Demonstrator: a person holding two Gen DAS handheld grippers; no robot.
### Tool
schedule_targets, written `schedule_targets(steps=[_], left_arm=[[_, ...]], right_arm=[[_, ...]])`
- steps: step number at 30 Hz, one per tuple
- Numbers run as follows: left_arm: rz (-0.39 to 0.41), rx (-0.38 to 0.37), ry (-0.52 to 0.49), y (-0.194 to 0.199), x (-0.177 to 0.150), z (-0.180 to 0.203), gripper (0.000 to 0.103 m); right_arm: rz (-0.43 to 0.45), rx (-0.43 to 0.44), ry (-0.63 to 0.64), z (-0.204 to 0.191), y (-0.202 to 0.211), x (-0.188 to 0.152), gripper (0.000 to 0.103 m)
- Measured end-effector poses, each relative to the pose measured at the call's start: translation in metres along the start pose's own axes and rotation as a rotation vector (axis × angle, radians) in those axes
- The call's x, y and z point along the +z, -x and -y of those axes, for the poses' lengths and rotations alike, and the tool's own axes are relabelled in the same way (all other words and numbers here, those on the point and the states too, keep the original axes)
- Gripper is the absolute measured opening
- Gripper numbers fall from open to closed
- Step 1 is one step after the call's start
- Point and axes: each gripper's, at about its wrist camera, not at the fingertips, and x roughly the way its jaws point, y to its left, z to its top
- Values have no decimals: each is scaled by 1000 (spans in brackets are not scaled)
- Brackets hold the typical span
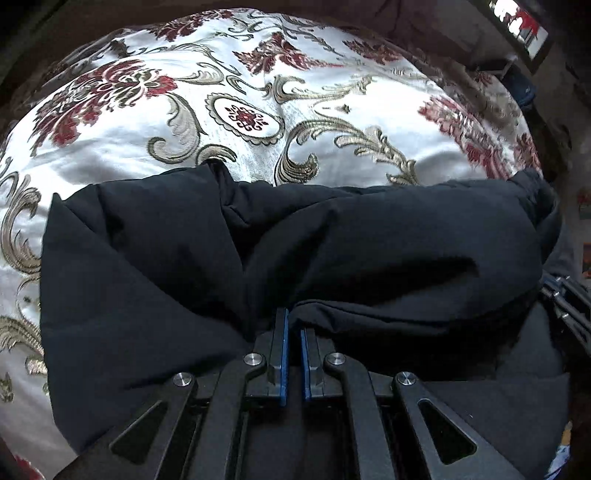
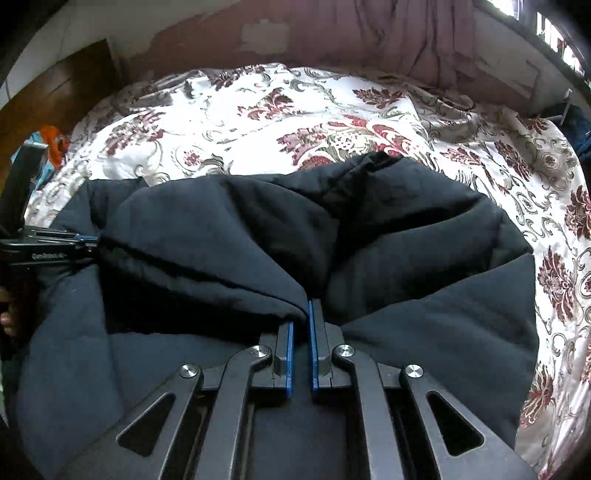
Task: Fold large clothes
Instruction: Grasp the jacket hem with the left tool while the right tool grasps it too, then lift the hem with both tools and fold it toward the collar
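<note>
A black padded jacket (image 1: 332,240) lies bunched on a bed under a white bedspread (image 1: 258,110) patterned with red and gold flowers. In the left wrist view my left gripper (image 1: 294,325) is shut on a fold of the jacket's near edge, and the cloth hides the blue fingertips. My right gripper (image 2: 301,314) pinches another fold of the same jacket (image 2: 406,240), its blue pads (image 2: 314,332) close together with cloth between them. The left gripper (image 2: 86,243) also shows at the left edge of the right wrist view, gripping the jacket's side.
The bedspread (image 2: 258,122) stretches beyond the jacket toward a pinkish wall (image 2: 332,33) and a curtain. A wooden panel (image 2: 55,96) and orange and blue items (image 2: 51,140) sit at the far left. A person's hand (image 2: 7,314) holds the left gripper's handle.
</note>
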Motion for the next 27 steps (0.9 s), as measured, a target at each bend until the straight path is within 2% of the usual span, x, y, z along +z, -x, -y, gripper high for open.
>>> schedule_targets(steps=[3, 6, 8, 9, 11, 15, 18, 21, 22, 24, 27], left_arm=[[15, -45, 24, 22, -5, -9, 11], [32, -45, 30, 44, -10, -19, 17], [104, -36, 43, 63, -12, -25, 18], [142, -28, 50, 71, -11, -26, 23], [217, -7, 57, 84, -1, -28, 25], [273, -3, 67, 82, 37, -21, 25], [360, -10, 148, 92, 52, -17, 25], [438, -52, 229, 113, 44, -23, 26], [447, -64, 234, 116, 42, -24, 26], [417, -89, 195, 110, 46, -21, 36], [243, -153, 87, 74, 64, -7, 36]], right_arm=[[12, 7, 16, 0, 9, -1, 6], [13, 13, 47, -1, 16, 0, 6], [14, 8, 84, -3, 18, 1, 6], [15, 4, 103, -6, 18, 3, 6], [16, -2, 123, -8, 17, 6, 6], [12, -13, 131, -9, 15, 6, 6], [-9, -10, 113, -2, 11, 1, 5], [-1, 8, 91, -1, 14, 0, 5], [4, 16, 84, -1, 16, 1, 5], [0, 41, 45, 2, 19, 2, 6], [-3, 76, -23, 10, 37, 13, 6]])
